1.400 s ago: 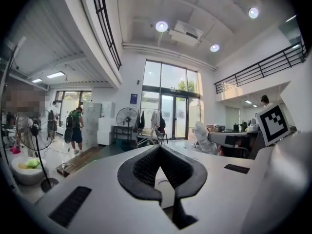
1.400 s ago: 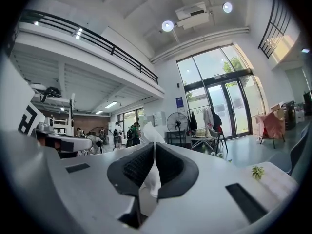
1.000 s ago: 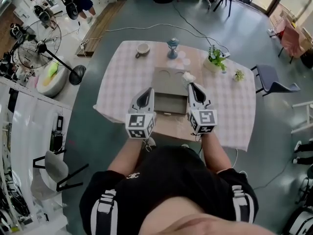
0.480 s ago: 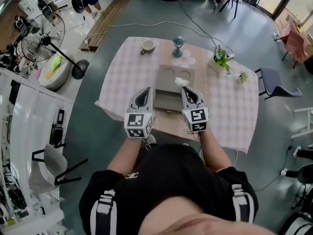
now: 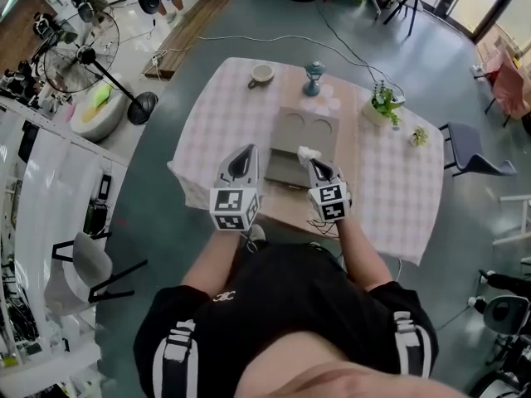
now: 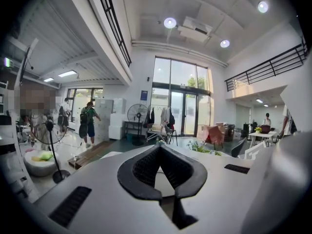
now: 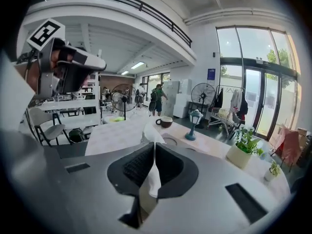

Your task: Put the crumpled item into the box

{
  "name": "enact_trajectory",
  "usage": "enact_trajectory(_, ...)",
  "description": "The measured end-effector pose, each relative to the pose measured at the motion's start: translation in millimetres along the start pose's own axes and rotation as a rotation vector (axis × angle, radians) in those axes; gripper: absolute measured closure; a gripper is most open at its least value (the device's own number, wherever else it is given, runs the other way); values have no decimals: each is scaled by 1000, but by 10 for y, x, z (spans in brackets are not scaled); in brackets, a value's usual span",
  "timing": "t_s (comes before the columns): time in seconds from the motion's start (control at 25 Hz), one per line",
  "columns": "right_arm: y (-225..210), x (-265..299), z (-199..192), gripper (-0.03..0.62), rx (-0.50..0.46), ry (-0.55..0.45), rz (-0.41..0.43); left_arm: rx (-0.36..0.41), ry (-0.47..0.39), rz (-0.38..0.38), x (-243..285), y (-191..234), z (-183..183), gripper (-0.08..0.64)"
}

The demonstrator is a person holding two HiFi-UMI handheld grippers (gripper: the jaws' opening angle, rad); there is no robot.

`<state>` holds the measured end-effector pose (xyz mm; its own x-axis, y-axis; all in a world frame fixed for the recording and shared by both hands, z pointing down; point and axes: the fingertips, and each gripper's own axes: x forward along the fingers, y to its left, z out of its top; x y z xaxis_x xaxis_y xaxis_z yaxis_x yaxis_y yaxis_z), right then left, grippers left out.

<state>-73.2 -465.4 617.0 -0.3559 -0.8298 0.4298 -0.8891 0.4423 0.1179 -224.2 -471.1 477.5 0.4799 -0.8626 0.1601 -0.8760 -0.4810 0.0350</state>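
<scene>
My right gripper [image 5: 315, 166] was pinching the crumpled white paper [image 5: 309, 152]. In the right gripper view the jaws were pressed onto it, with the wad [image 7: 152, 172] squeezed between the pads and a loose peak sticking out past the tips. In the head view that peak pointed along the jaws toward 12 o'clock.

The relation that mattered was paper to box [image 5: 286, 166]. From overhead the wad sat over the box's right-hand part, at the near edge of the raised flap [image 5: 309, 127] with its two round cut-outs. The dark open interior lay at about 10 o'clock from the tips, just beside them. I judged that a short shift to the left and down, then letting go, would land it inside.

The right hand was plainly the nearer one. The left gripper [image 5: 246, 149] hung at the box's 9 o'clock side, its tips together on nothing [image 6: 159, 147].

I could make out nothing inside the box, though the view into it was shallow. Farther off on the table [image 5: 216, 114], a cup [image 5: 261, 75] stood at 11 o'clock, a small blue lantern [image 5: 313, 77] at 12 and a potted plant [image 5: 382, 104] at 1.
</scene>
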Motion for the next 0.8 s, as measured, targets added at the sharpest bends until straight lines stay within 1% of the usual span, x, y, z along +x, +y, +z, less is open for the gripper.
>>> enact_trajectory(0.16,68,91,-251,577,1,68,32,1,-4,13,-29,36,11,569)
enact_trajectory(0.36,86,170,-556,577,-15,148,37,1,2,26,-70,46,-5,569)
enact_trajectory(0.56,143,272,-862,577,-31,231,65,2,7,39,-106,67,-31,569)
enact_trajectory(0.68,171,327,-1003,577,-54,274,79,1,6,47,-132,78,-32,569)
enact_trajectory(0.8,191,359,-1127,577,-51,322,86,1,8,51,-150,77,-44,569)
